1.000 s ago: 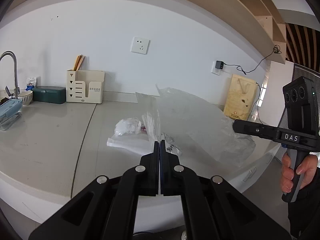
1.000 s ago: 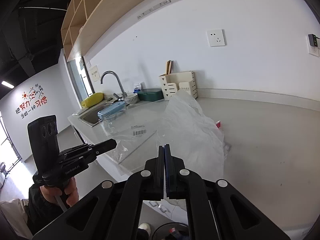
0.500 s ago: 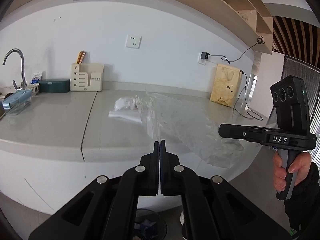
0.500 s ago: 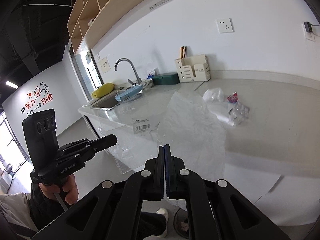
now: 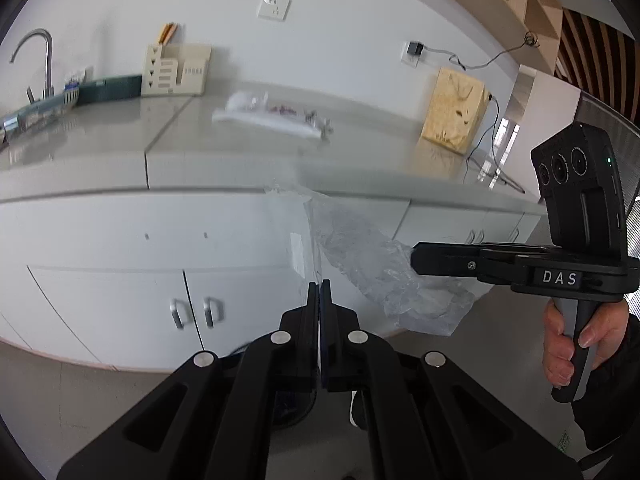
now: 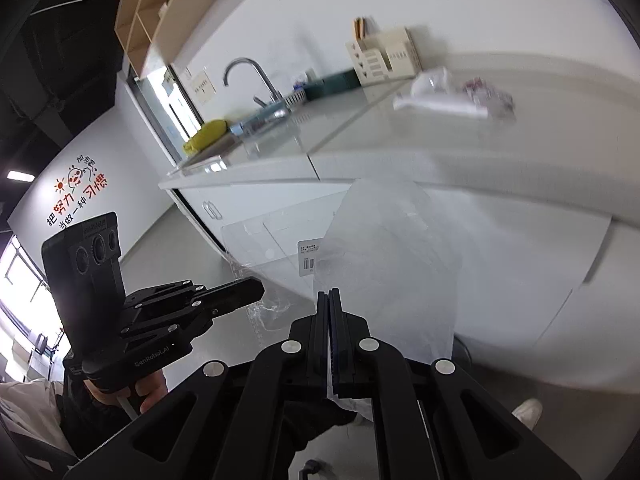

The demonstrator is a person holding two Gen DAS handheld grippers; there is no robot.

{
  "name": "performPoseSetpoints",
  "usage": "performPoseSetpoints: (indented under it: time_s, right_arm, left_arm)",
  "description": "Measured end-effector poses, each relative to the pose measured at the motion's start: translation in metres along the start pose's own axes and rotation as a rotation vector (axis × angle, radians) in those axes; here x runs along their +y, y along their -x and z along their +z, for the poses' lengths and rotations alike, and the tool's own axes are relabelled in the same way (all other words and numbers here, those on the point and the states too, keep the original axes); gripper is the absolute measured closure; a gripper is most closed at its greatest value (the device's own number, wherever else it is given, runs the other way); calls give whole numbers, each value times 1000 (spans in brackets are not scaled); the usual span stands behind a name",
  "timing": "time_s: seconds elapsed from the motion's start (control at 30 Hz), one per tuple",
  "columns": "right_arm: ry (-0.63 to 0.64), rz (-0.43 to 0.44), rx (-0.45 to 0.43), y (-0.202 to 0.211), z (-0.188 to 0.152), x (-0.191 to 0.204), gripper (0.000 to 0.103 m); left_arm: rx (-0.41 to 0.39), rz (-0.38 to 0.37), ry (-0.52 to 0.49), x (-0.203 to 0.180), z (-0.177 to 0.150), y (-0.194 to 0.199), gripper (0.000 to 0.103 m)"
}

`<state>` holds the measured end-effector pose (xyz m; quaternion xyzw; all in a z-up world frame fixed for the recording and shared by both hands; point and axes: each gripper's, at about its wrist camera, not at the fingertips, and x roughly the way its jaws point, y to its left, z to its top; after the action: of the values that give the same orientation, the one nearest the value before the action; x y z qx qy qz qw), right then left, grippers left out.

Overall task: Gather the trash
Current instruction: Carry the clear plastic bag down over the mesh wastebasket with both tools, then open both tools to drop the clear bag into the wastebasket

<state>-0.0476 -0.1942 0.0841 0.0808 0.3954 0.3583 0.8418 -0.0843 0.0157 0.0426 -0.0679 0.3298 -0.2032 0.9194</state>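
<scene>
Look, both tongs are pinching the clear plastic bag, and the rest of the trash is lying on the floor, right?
Not quite. The rest of the trash lies on the countertop, not the floor; the left wrist view shows it. Both the left tongs and the right tongs do pinch the clear plastic bag.

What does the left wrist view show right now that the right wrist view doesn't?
Only the left wrist view shows the wooden board against the wall, with a black cable beside it.

Only the right wrist view shows the yellow item by the sink and the barcode label on the clear plastic bag.

Both show each hand-held gripper, left and right, shut on the bag, and wrappers on the counter.
</scene>
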Motion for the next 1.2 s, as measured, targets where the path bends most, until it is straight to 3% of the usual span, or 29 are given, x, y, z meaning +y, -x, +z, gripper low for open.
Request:
performPoseSetpoints:
  time_s: [0.23, 0.9, 1.2]
  right_arm:
    - [-59, 6, 103, -45, -49, -26, 97]
    - [-299, -23, 378, -248, -156, -172, 97]
    - [-482, -66, 427, -308, -173, -238, 96]
  left_arm:
    - [112, 25, 11, 3, -50, -54, 102]
    - [479, 128, 145, 91, -191, -287, 102]
    - [561, 156, 235, 124, -215, -345, 101]
